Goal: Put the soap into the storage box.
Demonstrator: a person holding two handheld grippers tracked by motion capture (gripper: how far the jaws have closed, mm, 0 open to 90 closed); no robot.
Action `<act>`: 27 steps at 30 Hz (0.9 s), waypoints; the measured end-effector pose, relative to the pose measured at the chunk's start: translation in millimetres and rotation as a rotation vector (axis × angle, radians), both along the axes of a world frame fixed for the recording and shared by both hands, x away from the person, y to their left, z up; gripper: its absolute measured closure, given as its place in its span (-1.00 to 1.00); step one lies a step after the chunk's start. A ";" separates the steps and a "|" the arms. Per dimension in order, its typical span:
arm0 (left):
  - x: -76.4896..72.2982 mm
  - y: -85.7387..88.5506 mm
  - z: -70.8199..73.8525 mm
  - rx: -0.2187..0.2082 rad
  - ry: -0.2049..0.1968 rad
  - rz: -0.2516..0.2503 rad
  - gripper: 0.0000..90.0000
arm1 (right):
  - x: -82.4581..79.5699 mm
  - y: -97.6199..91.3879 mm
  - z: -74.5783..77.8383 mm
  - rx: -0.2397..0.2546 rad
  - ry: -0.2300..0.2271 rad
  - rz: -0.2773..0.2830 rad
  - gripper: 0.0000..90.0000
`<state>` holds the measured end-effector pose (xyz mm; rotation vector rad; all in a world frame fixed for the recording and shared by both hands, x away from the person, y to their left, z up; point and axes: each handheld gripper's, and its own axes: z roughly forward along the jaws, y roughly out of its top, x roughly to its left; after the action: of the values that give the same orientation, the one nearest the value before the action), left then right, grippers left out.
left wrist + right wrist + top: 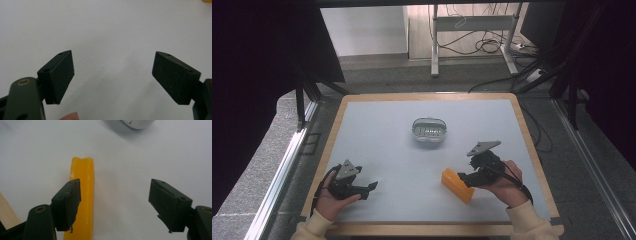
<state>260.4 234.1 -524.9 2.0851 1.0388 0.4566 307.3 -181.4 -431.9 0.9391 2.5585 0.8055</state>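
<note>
Orange block [83, 195] | lies just beside right claw [115, 205], at its left jaw | jaws apart, nothing gripped

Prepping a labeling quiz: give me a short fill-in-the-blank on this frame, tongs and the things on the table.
1. The block beside the right tongs is ___ in colour.
2. In the right gripper view, the jaws of the right tongs stand ___, with nothing clamped between them.
3. The left tongs grip ___.
4. The oval metal container sits near the ___ of the table.

Missing words: orange; open; nothing; middle

Soft even light, dark edges
</note>
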 end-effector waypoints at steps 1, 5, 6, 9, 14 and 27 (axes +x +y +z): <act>0.1 0.1 0.0 -0.001 0.000 0.001 -0.60 | 0.3 1.5 -0.1 -0.002 0.004 0.001 -0.41; -0.1 0.1 0.0 0.000 0.000 0.001 -0.60 | 0.3 8.9 -0.1 -0.024 0.007 0.012 -0.40; -0.2 0.1 0.0 0.000 0.000 0.001 -0.60 | 0.3 8.9 -0.1 -0.024 0.007 0.012 -0.40; 0.1 0.0 -0.3 0.001 0.000 0.001 -0.60 | 0.3 15.3 -0.7 -0.031 0.016 0.028 -0.40; 0.2 -0.1 -0.8 0.005 0.001 0.001 -0.60 | 2.3 23.9 -5.1 -0.062 0.038 0.038 -0.39; -0.1 -0.2 -0.6 0.011 0.002 -0.009 -0.60 | 1.2 33.6 -28.0 -0.111 0.112 0.055 -0.23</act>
<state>260.4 233.8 -525.6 2.0997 1.0301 0.4570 308.5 -147.8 -459.8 0.9073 2.7046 0.6341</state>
